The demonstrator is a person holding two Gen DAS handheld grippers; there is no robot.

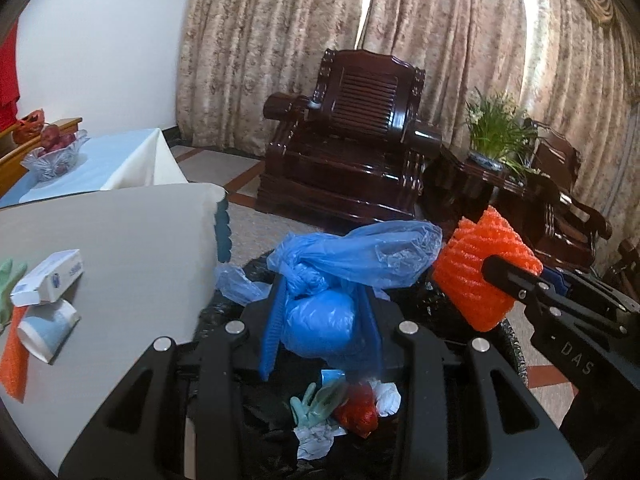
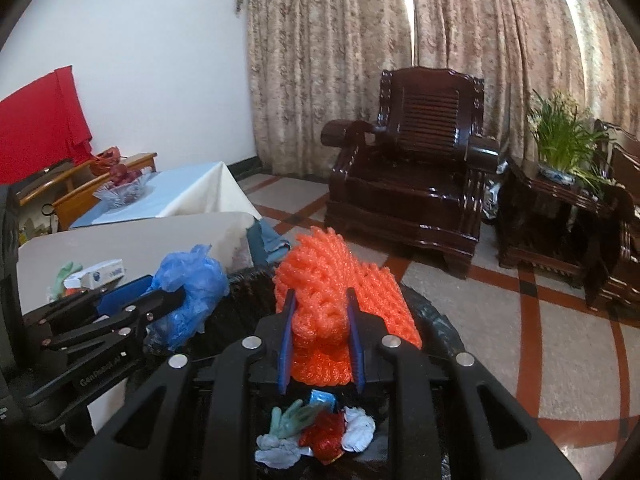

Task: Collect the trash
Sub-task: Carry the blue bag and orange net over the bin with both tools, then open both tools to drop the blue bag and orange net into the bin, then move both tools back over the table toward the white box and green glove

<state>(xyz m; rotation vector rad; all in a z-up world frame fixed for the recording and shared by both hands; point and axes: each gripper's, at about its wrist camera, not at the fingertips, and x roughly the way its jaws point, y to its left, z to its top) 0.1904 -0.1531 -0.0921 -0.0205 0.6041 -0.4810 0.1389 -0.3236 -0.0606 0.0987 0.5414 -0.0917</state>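
While gripper [image 2: 320, 312] pinches ribbed foam netting [image 2: 340, 276], crinkled bag [image 1: 340, 264]

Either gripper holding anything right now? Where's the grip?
Both are. The left gripper clamps a knotted blue plastic bag on its full lower bulge, below the knot. The right gripper pinches an orange foam net at its bunched near end.
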